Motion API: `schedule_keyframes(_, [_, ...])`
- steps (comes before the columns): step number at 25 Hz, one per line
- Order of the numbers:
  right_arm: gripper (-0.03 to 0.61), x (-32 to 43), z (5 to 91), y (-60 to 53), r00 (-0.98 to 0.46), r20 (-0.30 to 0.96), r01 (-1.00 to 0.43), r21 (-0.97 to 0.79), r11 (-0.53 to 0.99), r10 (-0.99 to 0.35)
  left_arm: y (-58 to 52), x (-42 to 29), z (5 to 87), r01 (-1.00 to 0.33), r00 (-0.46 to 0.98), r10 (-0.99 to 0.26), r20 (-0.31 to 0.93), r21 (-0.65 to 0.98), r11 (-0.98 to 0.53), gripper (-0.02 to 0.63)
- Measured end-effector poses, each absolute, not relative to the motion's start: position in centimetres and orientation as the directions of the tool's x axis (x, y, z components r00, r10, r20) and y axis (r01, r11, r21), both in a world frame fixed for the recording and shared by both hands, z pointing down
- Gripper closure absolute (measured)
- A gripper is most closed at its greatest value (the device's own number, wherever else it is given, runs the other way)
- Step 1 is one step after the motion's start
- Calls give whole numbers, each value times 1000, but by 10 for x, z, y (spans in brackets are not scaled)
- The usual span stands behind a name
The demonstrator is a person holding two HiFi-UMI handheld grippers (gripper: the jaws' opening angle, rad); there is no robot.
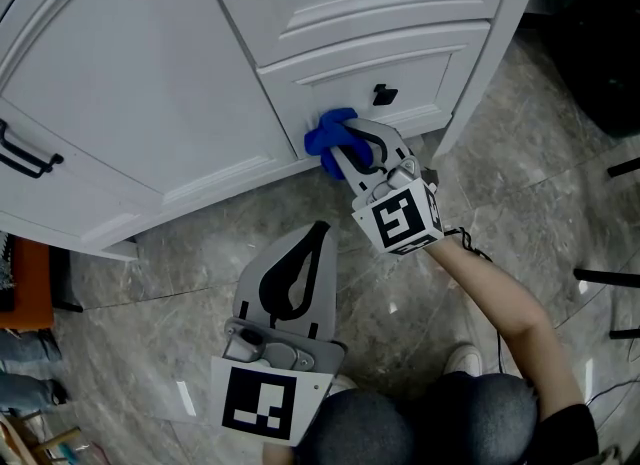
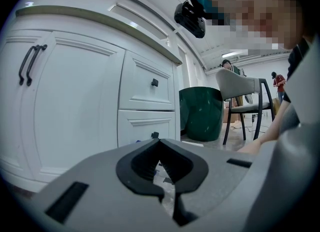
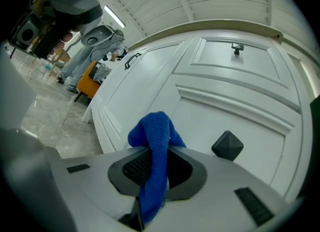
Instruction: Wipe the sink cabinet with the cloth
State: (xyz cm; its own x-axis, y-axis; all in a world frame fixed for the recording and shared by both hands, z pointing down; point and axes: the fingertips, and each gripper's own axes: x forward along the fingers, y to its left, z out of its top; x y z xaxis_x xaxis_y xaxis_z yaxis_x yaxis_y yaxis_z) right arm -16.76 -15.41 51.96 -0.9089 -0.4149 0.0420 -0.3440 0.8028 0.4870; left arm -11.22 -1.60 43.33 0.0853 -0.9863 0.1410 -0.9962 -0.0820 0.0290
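clamping a blue cloth (image 3: pixel 152 136), the right gripper (image 1: pixel 350 150) points at the white sink cabinet (image 1: pixel 150 93). in the right gripper view its jaws are closed on the cloth: a strip of it runs down between them, and a rounded bunch sticks out past the tips toward the lower drawer (image 3: pixel 240 126). from the head view that bunch sits at the bottom left corner of the lower drawer front, just beside the seam with the big door (image 1: pixel 120 103), and it seems to press on the panel, though the contact itself is hard to make out. the drawer's black knob (image 1: pixel 385 94) is up and to the right of the cloth, apart from it.

the left gripper (image 1: pixel 316 230) hangs lower, over the grey stone floor (image 1: pixel 180 253), well back from the cabinet and tilted toward it. in the left gripper view its jaws are together with nothing between them; only floor shows through the narrow gap in the pads. that view also takes in the cabinet's two drawers, the door's black handle (image 2: pixel 29 62), a dark green bin (image 2: pixel 201 114) past the cabinet's end and a chair (image 2: pixel 245 89) beyond the bin.

the person's right forearm (image 1: pixel 500 303) reaches in from the lower right behind the marker cube.
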Motion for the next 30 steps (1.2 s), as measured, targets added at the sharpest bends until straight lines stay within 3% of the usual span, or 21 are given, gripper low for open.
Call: schedule_keyframes(30, [518, -139, 519, -179, -878, 16, -420, 450, 788, -478, -15, -110, 431, -996, 88, -986, 138, 22, -86, 610])
